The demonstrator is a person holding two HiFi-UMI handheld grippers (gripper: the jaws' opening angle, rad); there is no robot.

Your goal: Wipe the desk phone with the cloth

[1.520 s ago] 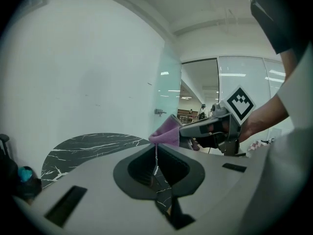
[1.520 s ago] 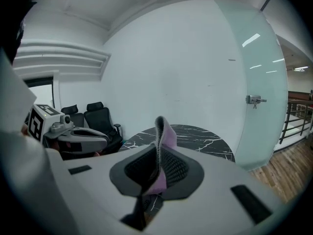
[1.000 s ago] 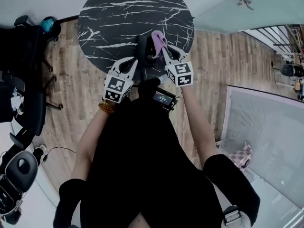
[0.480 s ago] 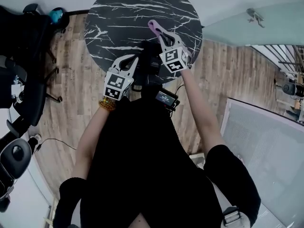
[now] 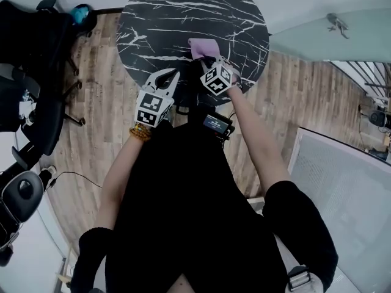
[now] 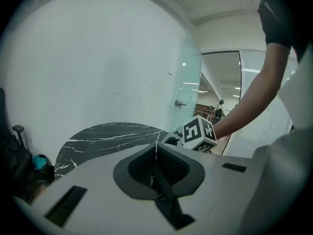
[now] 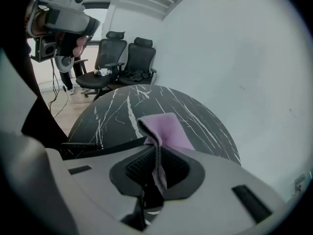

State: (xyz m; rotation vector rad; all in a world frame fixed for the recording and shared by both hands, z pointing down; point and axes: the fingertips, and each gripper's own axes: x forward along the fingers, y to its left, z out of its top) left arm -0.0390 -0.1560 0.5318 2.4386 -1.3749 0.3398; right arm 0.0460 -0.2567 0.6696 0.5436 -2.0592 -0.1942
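A pink cloth (image 5: 203, 47) (image 7: 166, 129) hangs from my right gripper (image 5: 206, 60) (image 7: 157, 151), which is shut on one edge of it above the near part of the round black marble table (image 5: 183, 11). The desk phone (image 5: 190, 81) is a dark shape at the table's near edge between the two grippers, hard to make out; its coiled cord (image 7: 80, 145) shows in the right gripper view. My left gripper (image 5: 169, 75) (image 6: 156, 147) is shut on nothing just left of the phone. The right gripper's marker cube (image 6: 197, 132) shows past the left jaws.
Black office chairs (image 7: 126, 58) stand beyond the table, with more chairs (image 5: 27, 102) at the left of the head view. A glass partition (image 6: 188, 92) and white wall lie behind the table. Wooden floor (image 5: 98, 115) surrounds it.
The right gripper reached further over the table with the cloth, then drew back toward the near edge. The left gripper has stayed near the phone.
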